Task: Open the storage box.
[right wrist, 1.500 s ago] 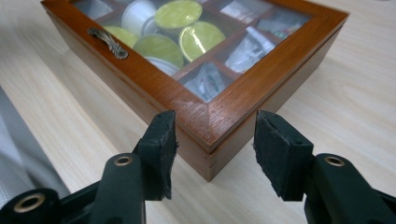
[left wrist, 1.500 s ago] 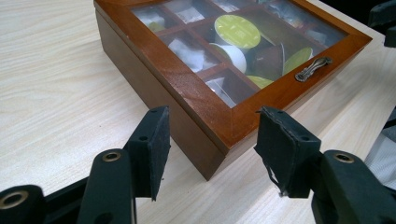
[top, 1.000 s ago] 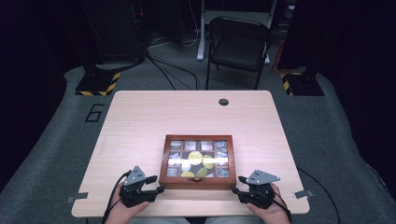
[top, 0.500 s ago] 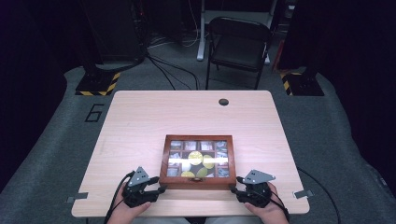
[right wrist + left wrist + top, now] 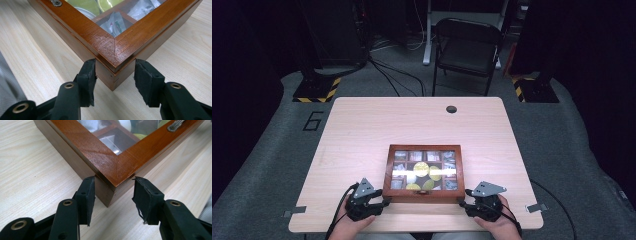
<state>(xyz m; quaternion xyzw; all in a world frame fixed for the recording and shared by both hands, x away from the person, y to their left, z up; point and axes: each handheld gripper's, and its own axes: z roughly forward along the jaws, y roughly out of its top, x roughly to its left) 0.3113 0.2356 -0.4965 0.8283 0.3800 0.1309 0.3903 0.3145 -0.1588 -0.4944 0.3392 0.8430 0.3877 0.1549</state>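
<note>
At the bottom of the high view, the person's two hands rest on the near edge of the desk (image 5: 362, 125). The left gripper (image 5: 384, 202) sits at the lower left and the right gripper (image 5: 462, 202) at the lower right.

Between them lies a brown wooden box (image 5: 424, 192) with a glass lid, in the lower middle of the frame. Each gripper points at one near corner of the box.

In the left gripper view, the black fingers (image 5: 86, 197) are open wide, and the box corner (image 5: 110, 177) pokes in between them. The fingers are very close to the wood. They are not squeezing it.

The right gripper view looks the same: open fingers (image 5: 86, 77) on both sides of a box corner (image 5: 113, 50).

Under the glass are small packets (image 5: 113, 23) and round yellow-green things (image 5: 421, 169).

Farther back, at the top of the high view, a dark chair (image 5: 467, 47) stands on the grey floor (image 5: 572, 145).
</note>
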